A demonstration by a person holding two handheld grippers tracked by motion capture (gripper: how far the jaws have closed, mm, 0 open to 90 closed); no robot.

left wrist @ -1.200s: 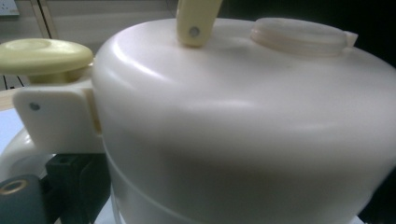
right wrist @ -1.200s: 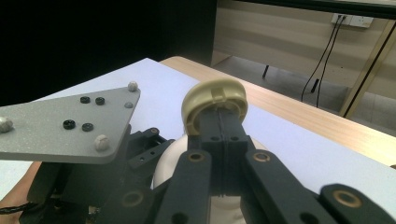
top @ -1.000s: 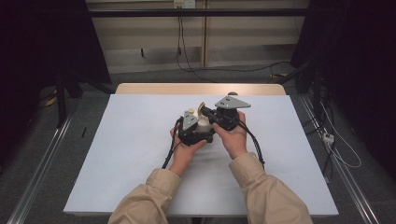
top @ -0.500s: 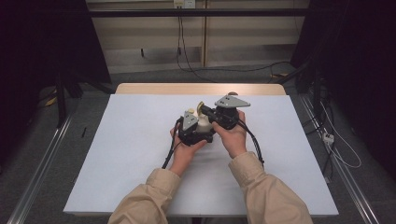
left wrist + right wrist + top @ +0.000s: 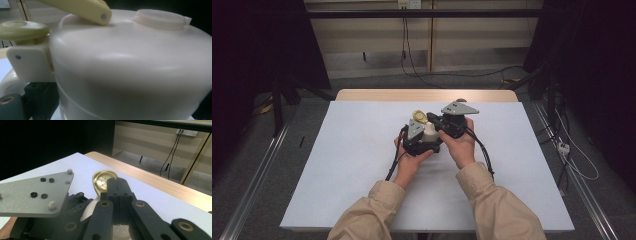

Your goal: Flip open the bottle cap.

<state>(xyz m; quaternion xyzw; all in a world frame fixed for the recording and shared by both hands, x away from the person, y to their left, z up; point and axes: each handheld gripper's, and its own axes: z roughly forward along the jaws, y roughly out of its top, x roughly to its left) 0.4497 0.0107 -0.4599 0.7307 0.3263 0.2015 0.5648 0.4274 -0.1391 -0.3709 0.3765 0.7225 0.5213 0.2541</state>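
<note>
Next to no change from the frames of a second and half a second ago: same spot mid-table, same pose of hands and grippers, same raised lid.

At the middle of the white table [image 5: 337, 165], a small cream container [image 5: 430, 133] held up between two hand-held grippers. Left hand [image 5: 408, 162] under and behind the left gripper [image 5: 421, 142], grey three-cornered plate on top. Right hand [image 5: 460, 145] around the right gripper [image 5: 447, 125], likewise topped with a grey plate [image 5: 459, 108]. Black cables [image 5: 394, 160] trailing down from both toward the beige sleeves [image 5: 492, 210].

In the left gripper view, pressed close against the container's rounded cream body [image 5: 130, 70]; a flat translucent cap [image 5: 160, 18] on its top, a pale yellow round knob [image 5: 22, 28] at the left beside a cream hinge block [image 5: 30, 63], a pale yellow lever [image 5: 85, 8] slanting across the top. Own jaws hidden there, and in the high view too small to judge: cannot tell whether clamped on the container or merely against it.

In the right gripper view, jaws brought tight together, pinching the rim of the pale yellow flip lid [image 5: 103, 180], tilted up with its dimpled inner face toward the camera. Left gripper's grey plate [image 5: 32, 193] just beside, at the left.

No brand, label or readable writing anywhere on container, grippers or table.
</note>
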